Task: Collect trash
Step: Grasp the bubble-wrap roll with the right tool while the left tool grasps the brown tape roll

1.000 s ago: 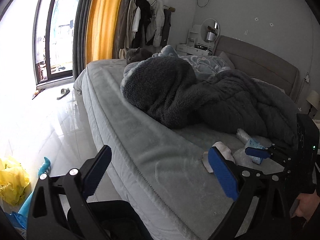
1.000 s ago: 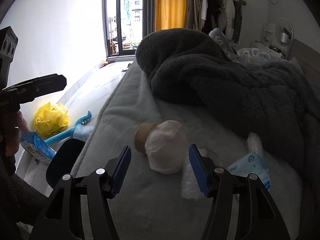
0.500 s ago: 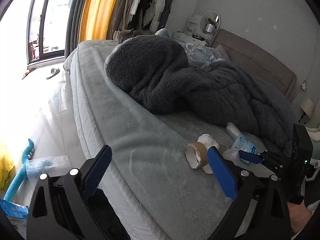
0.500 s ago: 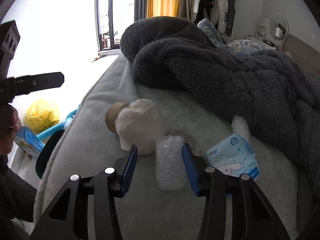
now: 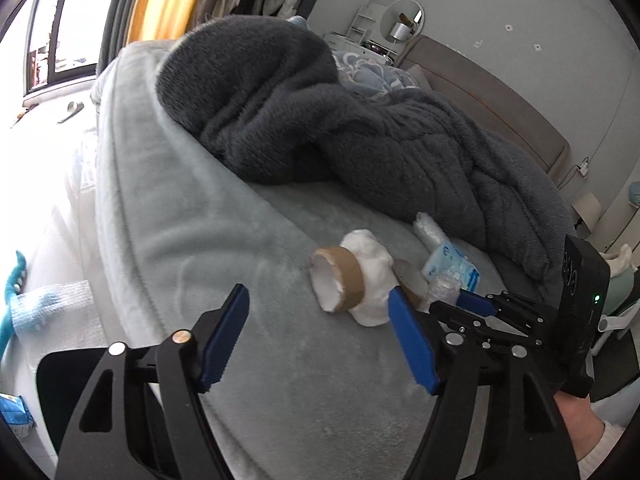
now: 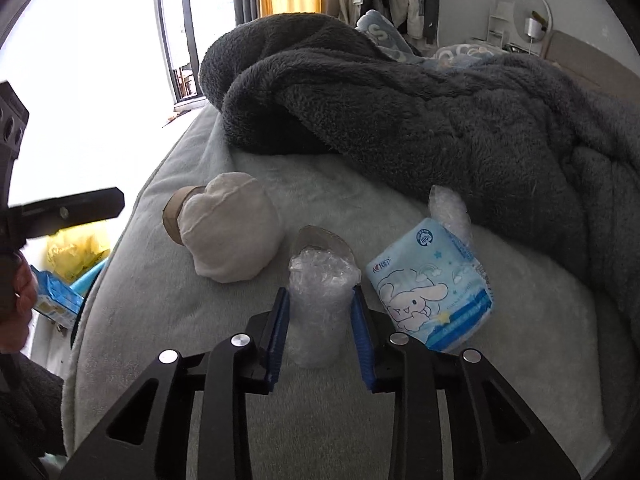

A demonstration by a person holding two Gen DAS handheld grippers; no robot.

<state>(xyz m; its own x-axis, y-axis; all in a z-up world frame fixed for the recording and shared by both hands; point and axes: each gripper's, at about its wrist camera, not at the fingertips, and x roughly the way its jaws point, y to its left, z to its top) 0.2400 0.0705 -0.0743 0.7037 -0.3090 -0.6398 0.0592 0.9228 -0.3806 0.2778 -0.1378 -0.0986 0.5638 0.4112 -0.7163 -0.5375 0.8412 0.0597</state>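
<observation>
On the floor at far left lie a yellow bag (image 6: pixel 78 250) and a blue pack (image 6: pixel 56 300). My left claw (image 5: pixel 316 340) hovers over the near bed (image 5: pixel 160 248), its jaws closing with nothing between them. Just beyond it lies a cardboard roll (image 5: pixel 338 284) stuffed with a white wad (image 6: pixel 230 228). To the right, my right claw (image 6: pixel 320 320) is closing on a bubble-wrap roll (image 6: pixel 320 300), its pads against both sides. Right of that lies a tissue pack (image 6: pixel 430 284), with more bubble wrap (image 6: pixel 448 210) behind it touching the dark blanket (image 6: pixel 420 112).
</observation>
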